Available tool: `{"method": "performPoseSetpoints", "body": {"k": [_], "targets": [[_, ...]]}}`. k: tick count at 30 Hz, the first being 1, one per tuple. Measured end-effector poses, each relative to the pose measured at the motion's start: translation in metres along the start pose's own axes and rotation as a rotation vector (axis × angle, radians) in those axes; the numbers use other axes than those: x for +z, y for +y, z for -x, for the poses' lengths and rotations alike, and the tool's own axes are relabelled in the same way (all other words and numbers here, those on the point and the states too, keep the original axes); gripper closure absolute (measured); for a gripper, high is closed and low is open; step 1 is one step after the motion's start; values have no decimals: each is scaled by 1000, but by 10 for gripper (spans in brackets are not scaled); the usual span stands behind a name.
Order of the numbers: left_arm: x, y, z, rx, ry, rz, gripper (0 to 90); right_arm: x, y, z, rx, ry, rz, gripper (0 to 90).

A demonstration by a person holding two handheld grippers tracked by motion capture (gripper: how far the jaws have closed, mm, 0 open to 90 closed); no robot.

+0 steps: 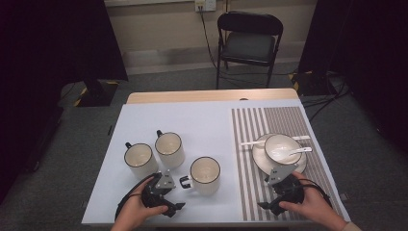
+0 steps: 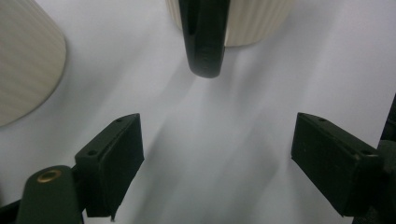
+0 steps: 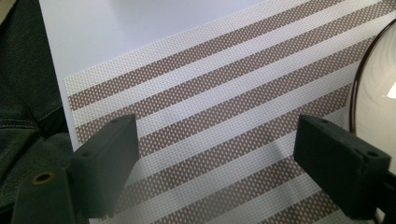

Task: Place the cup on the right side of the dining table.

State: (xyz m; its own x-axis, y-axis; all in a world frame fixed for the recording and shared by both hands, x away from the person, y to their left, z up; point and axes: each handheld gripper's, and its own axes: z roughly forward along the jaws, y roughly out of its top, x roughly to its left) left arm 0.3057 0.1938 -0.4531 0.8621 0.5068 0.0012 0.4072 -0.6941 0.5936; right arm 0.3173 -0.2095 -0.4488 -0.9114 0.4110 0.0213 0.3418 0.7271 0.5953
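Observation:
Three cream mugs with dark rims stand on the white cloth: one at the left (image 1: 140, 160), one behind it (image 1: 170, 149), and a near one (image 1: 205, 175) with its black handle (image 1: 184, 182) turned left. My left gripper (image 1: 179, 195) is open, and its jaws point at that handle (image 2: 204, 42), which stands just ahead of them and apart from them. Another mug (image 2: 25, 60) sits to the left of the left gripper (image 2: 217, 158). My right gripper (image 1: 267, 195) hangs open over the striped placemat (image 3: 224, 93), with nothing between its jaws (image 3: 217, 158).
A white bowl (image 1: 283, 148) with a spoon (image 1: 299, 150) rests on a plate (image 1: 262, 163) on the placemat; the plate's rim (image 3: 373, 93) is close to the right jaw. A second spoon (image 1: 250, 143) lies by the plate. A folding chair (image 1: 249, 43) stands beyond the table.

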Motion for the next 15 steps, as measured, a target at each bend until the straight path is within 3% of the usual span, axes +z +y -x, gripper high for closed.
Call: {"method": "performPoseSetpoints", "body": {"k": [15], "targets": [[-7,6,-6,5,18,-11,166,-3,28,7,-38,2,-35,135]]}}
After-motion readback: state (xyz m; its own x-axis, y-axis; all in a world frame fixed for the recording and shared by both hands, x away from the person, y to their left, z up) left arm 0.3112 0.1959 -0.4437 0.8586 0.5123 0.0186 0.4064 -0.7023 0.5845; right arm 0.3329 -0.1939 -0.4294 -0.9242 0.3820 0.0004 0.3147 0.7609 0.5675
